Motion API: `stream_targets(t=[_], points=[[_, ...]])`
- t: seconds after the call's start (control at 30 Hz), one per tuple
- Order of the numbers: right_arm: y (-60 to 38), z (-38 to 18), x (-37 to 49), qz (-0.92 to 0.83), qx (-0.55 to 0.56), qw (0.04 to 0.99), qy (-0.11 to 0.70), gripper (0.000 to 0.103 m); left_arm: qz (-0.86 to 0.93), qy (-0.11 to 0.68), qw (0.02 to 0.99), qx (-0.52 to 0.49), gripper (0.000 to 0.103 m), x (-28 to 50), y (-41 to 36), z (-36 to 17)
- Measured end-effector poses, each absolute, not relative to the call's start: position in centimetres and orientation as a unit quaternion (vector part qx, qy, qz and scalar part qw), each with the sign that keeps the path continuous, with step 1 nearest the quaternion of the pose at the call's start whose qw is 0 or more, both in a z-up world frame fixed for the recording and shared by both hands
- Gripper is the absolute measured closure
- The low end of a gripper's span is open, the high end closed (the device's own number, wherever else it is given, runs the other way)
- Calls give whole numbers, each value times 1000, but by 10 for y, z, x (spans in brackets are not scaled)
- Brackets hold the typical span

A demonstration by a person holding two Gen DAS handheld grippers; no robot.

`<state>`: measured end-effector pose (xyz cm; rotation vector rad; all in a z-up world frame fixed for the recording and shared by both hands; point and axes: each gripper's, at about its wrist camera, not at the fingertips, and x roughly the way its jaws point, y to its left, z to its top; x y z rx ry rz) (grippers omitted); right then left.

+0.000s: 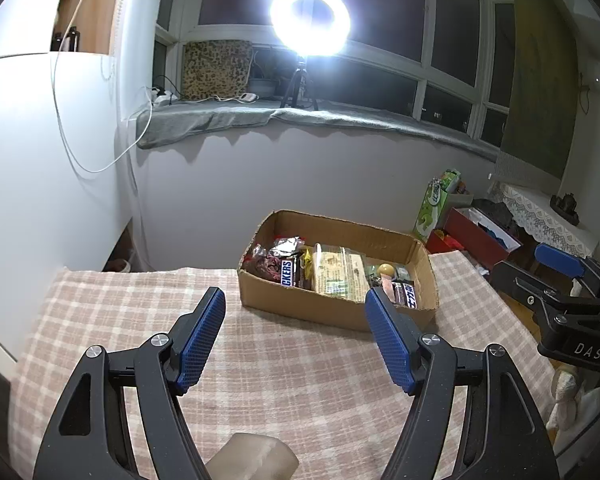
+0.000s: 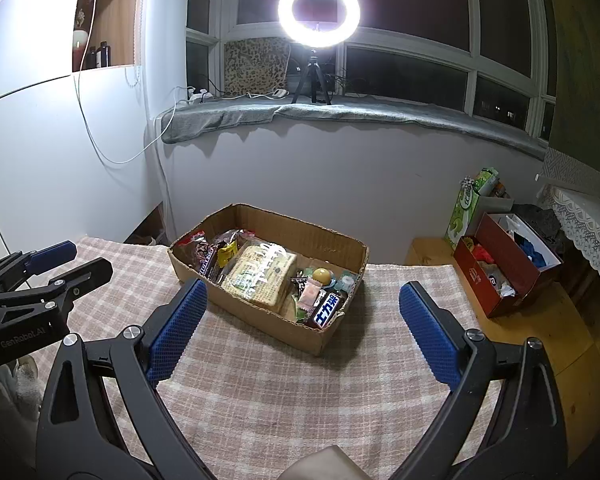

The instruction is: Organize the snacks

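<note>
An open cardboard box (image 1: 380,236) (image 2: 300,224) stands on a plaid cloth at the table's far side. In it lie a large yellow-green packet (image 1: 338,272) (image 2: 260,276), a Snickers bar (image 1: 288,274) (image 2: 206,260), a dark bar with blue lettering (image 2: 326,310) (image 1: 408,294), a small round yellow item (image 2: 322,275) and other wrapped snacks. My left gripper (image 1: 296,300) hovers short of the box, open, nothing between its blue pads. My right gripper (image 2: 302,292) also stands open and empty in front of the box. Each gripper shows at the edge of the other's view.
The plaid cloth (image 1: 280,380) (image 2: 280,392) covers the table. A red box (image 2: 504,264) and a green carton (image 2: 468,208) sit on the floor at right. A ring light (image 2: 319,12) on a tripod glares from the windowsill. A beige object (image 1: 252,456) lies at the near edge.
</note>
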<state>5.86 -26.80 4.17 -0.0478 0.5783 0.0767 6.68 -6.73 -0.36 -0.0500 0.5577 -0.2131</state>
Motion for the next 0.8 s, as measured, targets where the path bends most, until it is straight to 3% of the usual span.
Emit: stream_targets(t=[0.8], points=[[-267,40,58,39,-25,957,286,4,-104,277,955,-28,31,67,-67,-4]])
